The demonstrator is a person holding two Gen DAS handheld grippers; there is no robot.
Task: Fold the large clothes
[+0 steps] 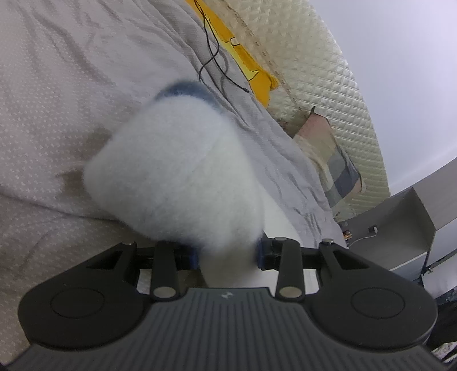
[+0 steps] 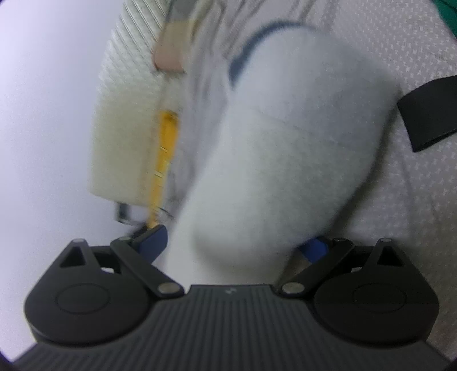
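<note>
Jaws-wise, our left gripper pinches the fluffy white garment above the bedsheet, right gripper spread wide, no readable labels.

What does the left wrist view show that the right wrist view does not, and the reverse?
Only the left wrist view shows a thin black cable lying on the grey bedsheet, a grey cabinet at the right edge, and the left gripper with its blue pads pressed on the fabric.

Only the right wrist view shows a black strap at the right edge, a green patch in the top corner, and the right gripper with its jaws spread wide.

Both share the fluffy white garment with a blue edge, the yellow strip and the quilted cream wall panel.
</note>
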